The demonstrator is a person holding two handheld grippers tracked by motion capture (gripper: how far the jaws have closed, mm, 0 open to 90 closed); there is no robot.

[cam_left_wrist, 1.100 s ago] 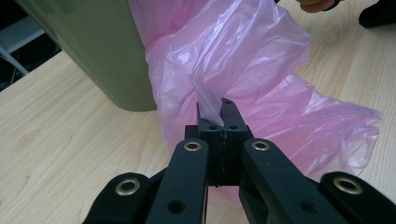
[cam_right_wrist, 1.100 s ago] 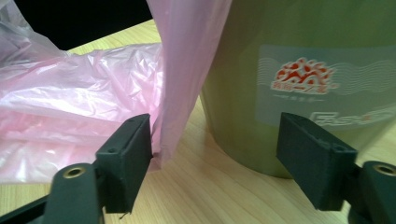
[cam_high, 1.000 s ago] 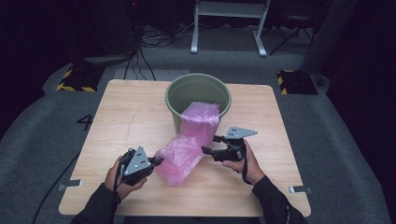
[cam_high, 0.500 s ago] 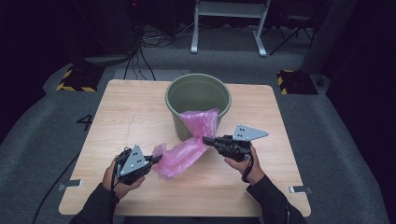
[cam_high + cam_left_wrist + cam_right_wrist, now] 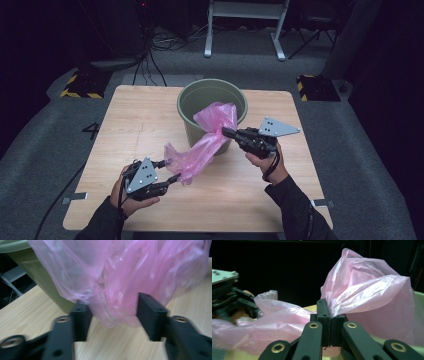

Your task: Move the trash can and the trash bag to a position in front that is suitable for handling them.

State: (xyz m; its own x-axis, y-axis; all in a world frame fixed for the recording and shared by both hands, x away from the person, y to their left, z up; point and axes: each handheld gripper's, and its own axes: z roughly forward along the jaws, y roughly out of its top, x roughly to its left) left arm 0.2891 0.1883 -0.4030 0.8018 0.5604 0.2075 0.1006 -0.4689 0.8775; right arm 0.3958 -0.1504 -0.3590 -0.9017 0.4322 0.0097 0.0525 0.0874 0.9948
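The inside of the green bucket [image 5: 212, 100] is dark in the high view, and how far the pink plastic bag [image 5: 205, 145] reaches down into it is hard to tell; the near wall of the bucket is partly covered by the film. In the left gripper view the bag is cut off by the top edge and the picture is blurred, so its folds cannot be read. The bucket stands on the worktop [image 5: 125, 125] near the middle of the far edge. One end of the bag lies bunched over the bucket's near rim; the rest runs as a stretched band down towards the near left part of the worktop, raised off the wood. The right tongs [image 5: 225, 132] are pressed together on a fold of the bag just at the bucket's near rim, as the right gripper view confirms, with film bulging above the closed jaws [image 5: 329, 315]. The left tongs [image 5: 170, 170] stand apart, with the lower end of the bag hanging between the two jaws [image 5: 112, 312]; whether the film touches either jaw cannot be told. Compared with the frame half a second earlier, the bag is drawn out longer and thinner, the right tongs sit closer to the bucket rim, and the left tongs hold much the same place.
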